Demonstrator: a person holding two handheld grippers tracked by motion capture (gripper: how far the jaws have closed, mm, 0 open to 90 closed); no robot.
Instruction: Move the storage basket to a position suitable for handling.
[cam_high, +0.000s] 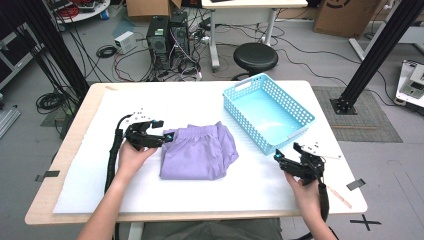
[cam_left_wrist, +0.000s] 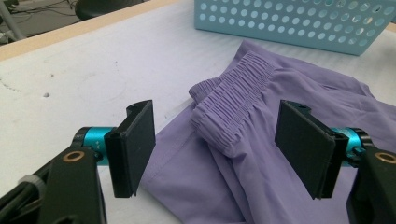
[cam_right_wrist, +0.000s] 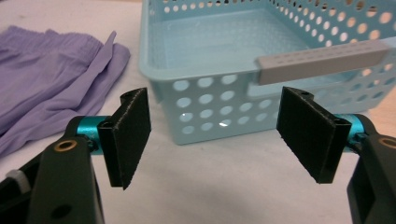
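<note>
A white sheet covers the wooden table (cam_high: 65, 150), with computers and cables on the floor beyond it. Folded purple shorts (cam_high: 197, 151) lie near the middle of the sheet, their gathered waistband (cam_left_wrist: 233, 105) bunched up. The left gripper (cam_high: 159, 137) sits at the shorts' left edge, jaws spread wide on either side of the waistband without touching it. The right gripper (cam_high: 280, 159) rests just beside the near corner of the empty blue basket (cam_high: 295, 131), jaws wide apart and holding nothing.
</note>
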